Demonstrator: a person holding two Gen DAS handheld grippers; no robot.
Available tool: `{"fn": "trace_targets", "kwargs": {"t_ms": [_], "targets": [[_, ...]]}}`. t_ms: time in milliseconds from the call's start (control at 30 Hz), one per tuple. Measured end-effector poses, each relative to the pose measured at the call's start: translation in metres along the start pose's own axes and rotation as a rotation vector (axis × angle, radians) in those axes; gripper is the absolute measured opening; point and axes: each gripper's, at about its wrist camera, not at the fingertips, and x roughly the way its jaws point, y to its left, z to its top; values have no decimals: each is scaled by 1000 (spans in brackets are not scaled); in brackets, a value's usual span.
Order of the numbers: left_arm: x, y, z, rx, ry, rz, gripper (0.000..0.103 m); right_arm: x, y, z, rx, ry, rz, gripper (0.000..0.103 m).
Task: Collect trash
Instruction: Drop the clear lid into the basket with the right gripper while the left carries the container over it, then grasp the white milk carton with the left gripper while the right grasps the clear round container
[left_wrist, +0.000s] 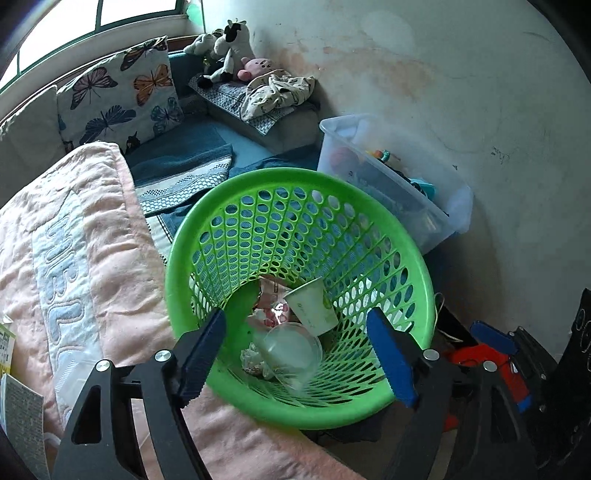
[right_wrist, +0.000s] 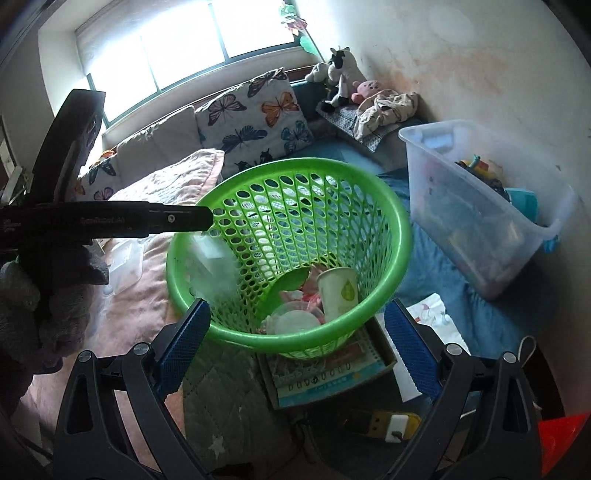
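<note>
Trash mostly in: white paper cup, clear plastic cup, crumpled wrappers at bottom of green perforated plastic basket | left gripper – spread, empty | right gripper – spread, empty | blurred clear piece at basket's left rim – unclear if falling

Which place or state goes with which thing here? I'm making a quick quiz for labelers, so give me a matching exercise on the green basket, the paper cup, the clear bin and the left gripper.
Things:
1. green basket
2. paper cup
3. clear bin
4. left gripper

Places or states:
A. against the wall, holding toys
B. open, holding nothing
C. lying on its side among the trash
D. tipped toward the cameras, trash at its bottom

Pairs: 1-D, 2-C, 3-A, 4-B
</note>
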Motion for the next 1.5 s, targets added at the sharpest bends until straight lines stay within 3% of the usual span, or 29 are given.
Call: {"fn": "trace_targets", "kwargs": {"t_ms": [333, 667, 867, 1067, 1500], "targets": [[-49, 16, -25, 7, -82, 60, 76, -10, 18, -4, -16, -14, 35, 94], [-107, 84, -51, -89, -135, 166, 76, -11, 55, -3, -65, -12, 82, 94], [-126, 137, -62, -171, -99, 241, 76, -8, 81, 0, -107, -5, 114, 94], [-130, 186, -74, -273, -43, 226, 76, -3, 105, 1, -142, 2, 139, 94], [-113, 216, -86, -308, 40, 204, 77, 7, 130, 3, -189, 23, 166, 94]]}}
